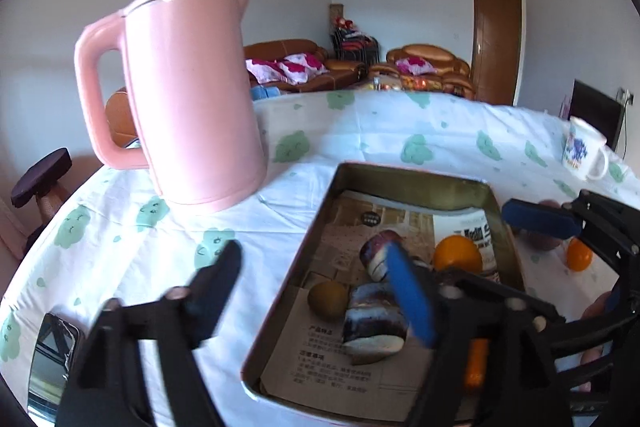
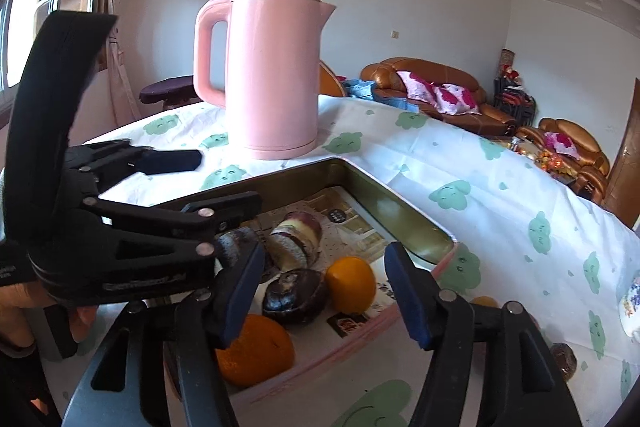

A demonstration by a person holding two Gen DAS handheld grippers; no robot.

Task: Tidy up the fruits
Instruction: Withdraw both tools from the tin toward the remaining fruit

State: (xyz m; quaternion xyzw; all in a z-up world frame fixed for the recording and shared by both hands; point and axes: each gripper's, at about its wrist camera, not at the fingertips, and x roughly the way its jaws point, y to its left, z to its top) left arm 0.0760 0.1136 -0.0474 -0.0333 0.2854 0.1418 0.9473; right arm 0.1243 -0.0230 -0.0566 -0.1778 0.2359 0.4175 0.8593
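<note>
Both tools are spread open, gripping nothing: left tool (image 1: 312, 275) hangs over the tin tray's (image 2: 404, 201) near-left rim, right tool (image 2: 324, 291) above the oranges (image 2: 352, 283) and purple fruit (image 2: 296, 291) inside. Past the tray's far rim sits the pink kettle (image 2: 276, 75); bare tabletop (image 2: 460, 155) stretches right.

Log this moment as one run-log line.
task: organize fruits | left gripper: open, empty | right gripper: open, empty, over tin tray | in tray: oranges, purple fruit pieces
</note>
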